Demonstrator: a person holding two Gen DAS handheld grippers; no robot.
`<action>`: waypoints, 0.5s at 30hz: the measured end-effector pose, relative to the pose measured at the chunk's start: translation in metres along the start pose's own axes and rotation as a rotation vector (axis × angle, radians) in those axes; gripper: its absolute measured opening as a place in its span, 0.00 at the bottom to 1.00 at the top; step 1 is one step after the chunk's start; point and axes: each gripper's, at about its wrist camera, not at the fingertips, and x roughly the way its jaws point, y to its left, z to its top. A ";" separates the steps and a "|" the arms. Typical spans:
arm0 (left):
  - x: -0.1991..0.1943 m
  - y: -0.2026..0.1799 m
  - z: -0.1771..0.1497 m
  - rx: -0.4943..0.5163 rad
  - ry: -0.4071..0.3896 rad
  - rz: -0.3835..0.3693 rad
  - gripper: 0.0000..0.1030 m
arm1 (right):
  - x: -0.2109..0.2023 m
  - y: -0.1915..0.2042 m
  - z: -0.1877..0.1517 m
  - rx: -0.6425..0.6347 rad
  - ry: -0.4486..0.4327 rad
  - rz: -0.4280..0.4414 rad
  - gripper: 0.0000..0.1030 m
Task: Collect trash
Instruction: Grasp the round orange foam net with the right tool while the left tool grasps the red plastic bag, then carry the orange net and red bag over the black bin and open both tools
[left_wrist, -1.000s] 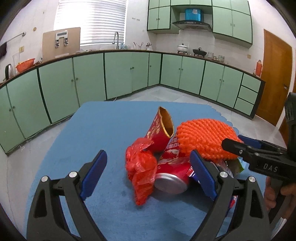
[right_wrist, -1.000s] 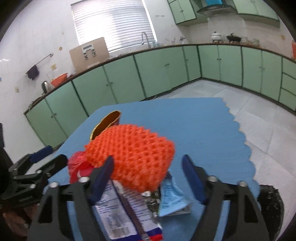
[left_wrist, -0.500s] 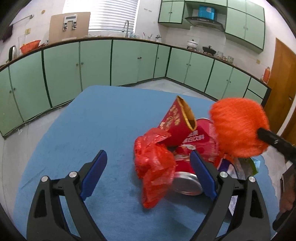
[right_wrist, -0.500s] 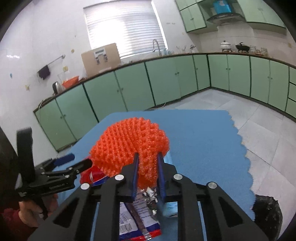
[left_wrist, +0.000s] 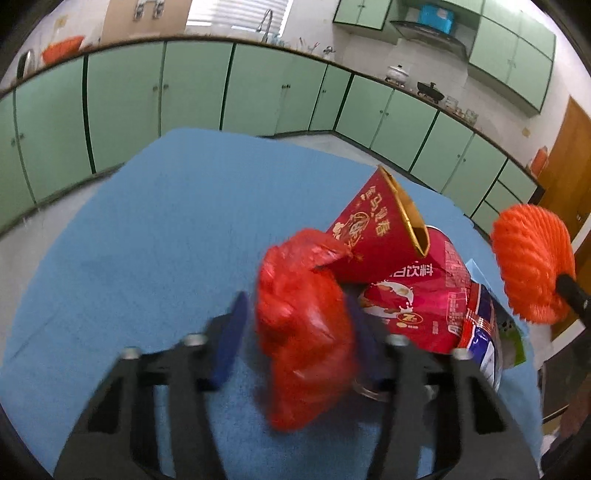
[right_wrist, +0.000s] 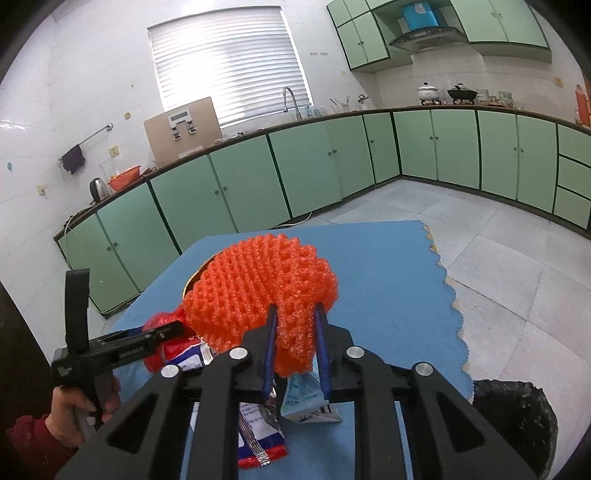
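Note:
A trash pile lies on the blue table (left_wrist: 147, 240): a red plastic bag (left_wrist: 303, 332), a red paper cup (left_wrist: 376, 229) on its side, a red drink carton (left_wrist: 417, 299) and wrappers (right_wrist: 258, 439). My left gripper (left_wrist: 295, 332) has its blurred blue pads close on both sides of the red bag. My right gripper (right_wrist: 295, 332) is shut on an orange foam net (right_wrist: 258, 288) and holds it above the pile; the net also shows at the right of the left wrist view (left_wrist: 532, 262).
A black trash bag (right_wrist: 517, 417) sits on the floor off the table's right edge. A light blue packet (right_wrist: 306, 398) lies under the right gripper. Green kitchen cabinets (right_wrist: 258, 184) line the walls beyond the table.
My right gripper closed on the orange net and lifted it off the pile. My left gripper moved forward and its jaws narrowed around the red plastic bag.

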 end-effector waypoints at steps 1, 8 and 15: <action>0.000 0.002 0.000 -0.007 0.001 -0.004 0.38 | 0.000 -0.001 0.000 0.002 0.000 -0.001 0.18; -0.016 0.000 -0.005 0.017 -0.050 0.023 0.34 | -0.009 -0.006 -0.002 0.008 -0.016 -0.017 0.18; -0.061 -0.014 -0.008 0.056 -0.146 0.061 0.33 | -0.027 -0.008 -0.001 0.002 -0.041 -0.062 0.18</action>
